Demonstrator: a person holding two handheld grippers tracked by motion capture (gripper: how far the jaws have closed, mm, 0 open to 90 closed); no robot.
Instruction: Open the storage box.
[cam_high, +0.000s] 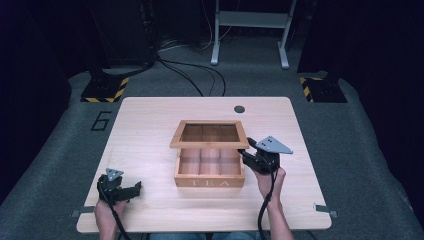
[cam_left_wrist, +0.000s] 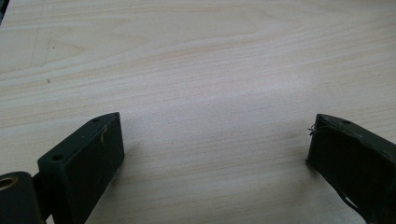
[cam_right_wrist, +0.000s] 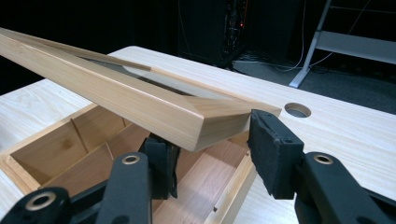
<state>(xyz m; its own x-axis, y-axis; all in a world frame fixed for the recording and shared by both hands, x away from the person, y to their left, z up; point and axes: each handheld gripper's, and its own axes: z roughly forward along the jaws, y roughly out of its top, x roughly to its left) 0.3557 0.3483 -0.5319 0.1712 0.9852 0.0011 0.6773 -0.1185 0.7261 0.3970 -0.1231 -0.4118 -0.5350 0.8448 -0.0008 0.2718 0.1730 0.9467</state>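
Right hand-held gripper (cam_right_wrist: 210, 154) pinches the tea box (cam_high: 210, 181) lid's (cam_high: 209, 144) corner edge; left hand-held gripper (cam_high: 131, 189) gapes over bare table (cam_high: 150, 130).

the lid (cam_right_wrist: 140, 100) runs off the left edge in the right gripper view. beneath the lid, the tea box (cam_right_wrist: 56, 154) is partly hidden.

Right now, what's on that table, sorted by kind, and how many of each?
Wooden tea box, lid raised: 1
Handheld grippers, left gripper and right gripper: 2
Compartments showing inside the box: 3
Total things on the table: 3
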